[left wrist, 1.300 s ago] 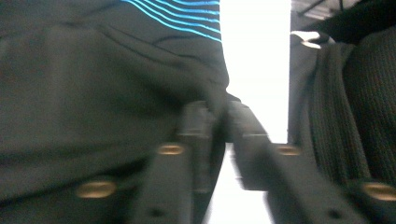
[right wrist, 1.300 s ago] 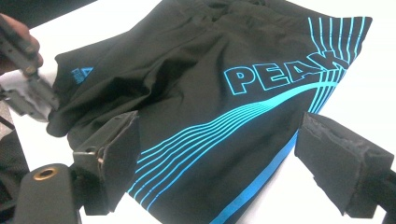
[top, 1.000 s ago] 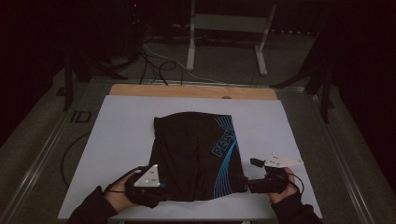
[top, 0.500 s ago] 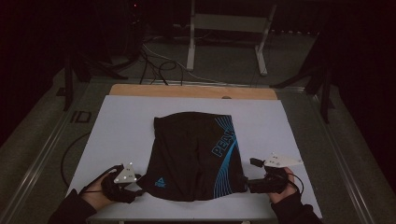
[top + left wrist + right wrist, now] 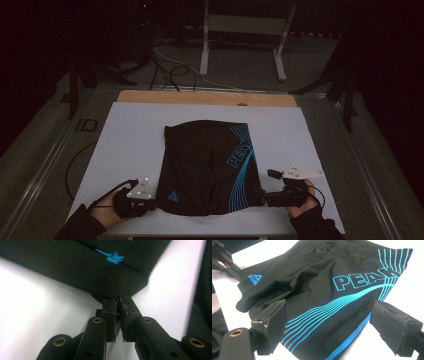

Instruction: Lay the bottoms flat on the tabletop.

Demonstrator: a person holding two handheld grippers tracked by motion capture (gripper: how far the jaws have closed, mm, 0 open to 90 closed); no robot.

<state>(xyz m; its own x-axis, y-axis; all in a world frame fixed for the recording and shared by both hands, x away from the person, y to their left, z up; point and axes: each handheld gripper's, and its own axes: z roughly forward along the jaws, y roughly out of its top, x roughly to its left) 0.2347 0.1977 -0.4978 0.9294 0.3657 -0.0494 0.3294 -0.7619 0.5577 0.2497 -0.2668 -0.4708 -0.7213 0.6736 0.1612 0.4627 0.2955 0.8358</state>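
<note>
Left hand-held gripper (image 5: pixel 119 305): its jaws have just been closing, and now they pinch the near corner of the black shorts (image 5: pixel 210 167). The cloth sits tight between the two black pads.
Right hand-held gripper (image 5: pixel 329 332): its jaws stand wide apart. The shorts' edge with the blue stripe lies between them, but the pads do not press on it.
Shorts: they lie flat on the white worktop (image 5: pixel 130 135), between the two hand-held grippers and reaching away from them. The word PEAK and thin blue lines are on the side by the right hand-held gripper. A small blue mark is just past the left one.
Hands: each one holds its hand-held gripper at the near edge of the worktop.
</note>
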